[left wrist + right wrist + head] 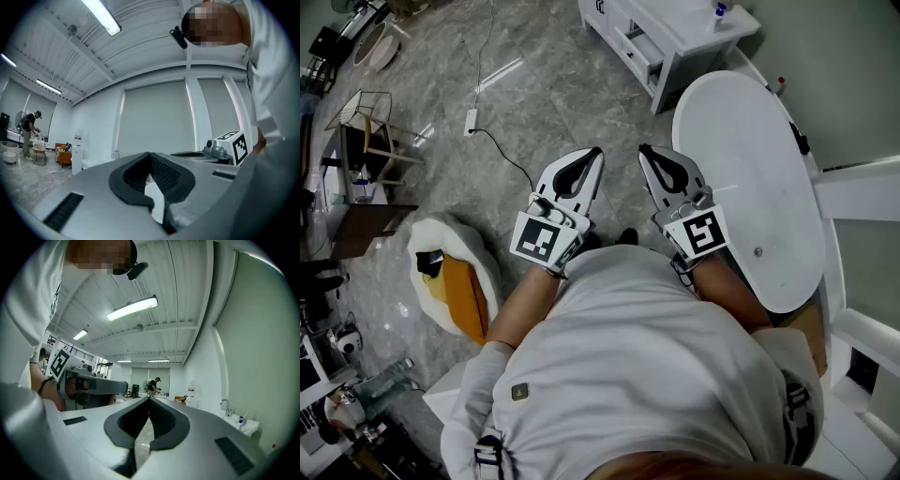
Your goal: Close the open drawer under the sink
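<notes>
Plainly, the person stands well short of the white sink cabinet (675, 42), which sits on the grey floor (534, 94) at the far side of the head view. The drawer (639, 47) in the cabinet's front looks pulled out a little, with a dark gap showing, though it is small and hard to read. A blue-capped bottle (721, 11) stands on top of the cabinet. Both grippers are held level side by side, close to the person's white shirt (637, 366) and pointing toward the cabinet, well apart from it. The left gripper (592, 155) has its jaws closed tip to tip with nothing between them, and its own view shows the same. The right gripper (645, 152) is likewise closed and empty, its pads meeting at the tips. A round white worktop (769, 187) lies between the right gripper and the cabinet, off to the right. A power strip (471, 120) with its cord lies on the floor left of the cabinet.
</notes>
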The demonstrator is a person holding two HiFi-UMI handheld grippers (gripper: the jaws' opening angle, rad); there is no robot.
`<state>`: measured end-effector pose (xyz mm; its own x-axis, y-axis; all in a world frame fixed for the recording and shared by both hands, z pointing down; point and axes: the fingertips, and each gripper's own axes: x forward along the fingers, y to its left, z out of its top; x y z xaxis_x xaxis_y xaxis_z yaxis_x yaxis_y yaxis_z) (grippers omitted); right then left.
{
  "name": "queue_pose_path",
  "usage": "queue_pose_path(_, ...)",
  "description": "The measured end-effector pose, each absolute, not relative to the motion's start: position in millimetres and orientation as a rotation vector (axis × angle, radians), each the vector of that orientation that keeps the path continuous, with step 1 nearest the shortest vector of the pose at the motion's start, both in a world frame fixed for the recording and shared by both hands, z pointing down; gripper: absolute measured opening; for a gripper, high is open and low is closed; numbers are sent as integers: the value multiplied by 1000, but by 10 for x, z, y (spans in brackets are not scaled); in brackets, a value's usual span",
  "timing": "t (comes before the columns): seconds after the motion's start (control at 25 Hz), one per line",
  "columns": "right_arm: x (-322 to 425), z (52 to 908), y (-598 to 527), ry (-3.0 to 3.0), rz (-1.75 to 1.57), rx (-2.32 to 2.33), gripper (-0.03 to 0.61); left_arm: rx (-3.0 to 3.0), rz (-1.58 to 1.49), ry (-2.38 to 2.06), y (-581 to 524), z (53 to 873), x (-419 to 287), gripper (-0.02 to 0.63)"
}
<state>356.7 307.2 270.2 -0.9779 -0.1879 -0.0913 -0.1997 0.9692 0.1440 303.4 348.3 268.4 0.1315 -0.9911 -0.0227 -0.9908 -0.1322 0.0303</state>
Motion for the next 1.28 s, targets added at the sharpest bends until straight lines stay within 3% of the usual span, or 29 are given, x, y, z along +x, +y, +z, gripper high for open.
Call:
queue_pose_path(0.6, 3083, 2772, 3093, 3096, 256, -283, 25, 2333, -110, -2050, 3458, 2782, 2498, 8)
queue_pose_path(1.28, 910, 2670, 3654, 3070, 264, -173, 25, 2382, -132, -2042, 3991, 2660, 545, 9)
